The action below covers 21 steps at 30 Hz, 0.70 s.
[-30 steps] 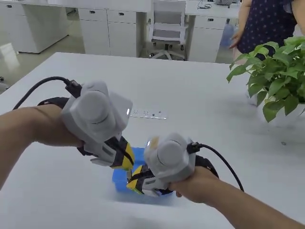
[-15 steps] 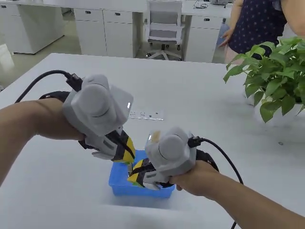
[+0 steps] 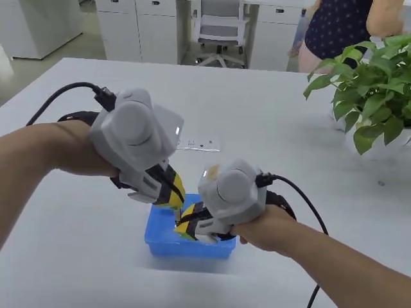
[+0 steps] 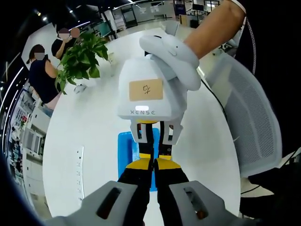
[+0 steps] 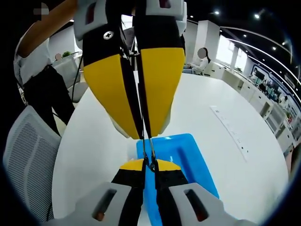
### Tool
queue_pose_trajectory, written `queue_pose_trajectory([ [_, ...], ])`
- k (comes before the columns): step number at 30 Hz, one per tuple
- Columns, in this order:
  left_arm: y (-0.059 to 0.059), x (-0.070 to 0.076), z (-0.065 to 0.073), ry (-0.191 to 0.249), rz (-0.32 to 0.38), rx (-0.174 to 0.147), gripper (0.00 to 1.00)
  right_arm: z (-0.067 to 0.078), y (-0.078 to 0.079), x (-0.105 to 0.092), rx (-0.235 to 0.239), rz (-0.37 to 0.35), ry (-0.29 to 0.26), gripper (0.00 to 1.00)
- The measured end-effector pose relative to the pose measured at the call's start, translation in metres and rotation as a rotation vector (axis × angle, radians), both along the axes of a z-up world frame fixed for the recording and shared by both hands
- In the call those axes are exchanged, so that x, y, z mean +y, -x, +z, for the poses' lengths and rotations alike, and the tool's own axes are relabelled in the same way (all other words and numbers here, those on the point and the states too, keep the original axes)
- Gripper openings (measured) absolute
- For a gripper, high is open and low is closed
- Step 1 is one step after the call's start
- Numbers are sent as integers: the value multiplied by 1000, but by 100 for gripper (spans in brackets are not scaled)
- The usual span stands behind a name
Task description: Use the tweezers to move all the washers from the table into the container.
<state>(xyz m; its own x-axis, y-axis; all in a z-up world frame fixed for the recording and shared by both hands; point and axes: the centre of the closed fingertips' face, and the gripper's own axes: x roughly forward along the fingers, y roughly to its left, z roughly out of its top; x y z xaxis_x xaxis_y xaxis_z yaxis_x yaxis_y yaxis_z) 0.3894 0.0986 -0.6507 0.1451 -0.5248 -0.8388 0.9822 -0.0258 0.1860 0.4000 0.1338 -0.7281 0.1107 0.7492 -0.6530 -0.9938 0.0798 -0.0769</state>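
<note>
Left tongs [image 4: 153,165] [image 3: 174,196]: jaws drawn shut on the tweezers [image 5: 151,157], whose two thin dark arms run out from between the yellow pads toward the right tongs.

Right tongs [image 5: 149,165] [image 3: 186,228]: jaws close together, with a slim gap left between them. The tweezers' tips end at that gap. Whether these tongs pinch the tips cannot be told. Whether a washer sits at the tips is too small to tell.

The two tongs face each other tip to tip, the left angled down from above and the right reaching in from the opposite side.

Container [image 3: 160,239] [image 5: 188,155] [image 4: 124,150]: blue, rectangular and open-topped, directly beneath both sets of tips, standing on the white desk [image 3: 289,141].

Beyond the tongs, a socket strip [image 3: 199,144] lies flat in the desk surface. Further out on the right tongs' side, a potted plant [image 3: 372,83] stands on the desk. A person [image 3: 334,25] stands past the desk's far edge.
</note>
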Motion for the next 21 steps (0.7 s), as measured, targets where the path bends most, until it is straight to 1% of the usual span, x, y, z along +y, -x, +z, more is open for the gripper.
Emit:
queue_pose_trajectory([
  [14,-16,4,-17,-4,-2,26,5,-17,-13,4,31,-4,3,8],
  [21,-19,6,-26,-8,-2,37,5,-27,-16,4,48,-2,10,8],
])
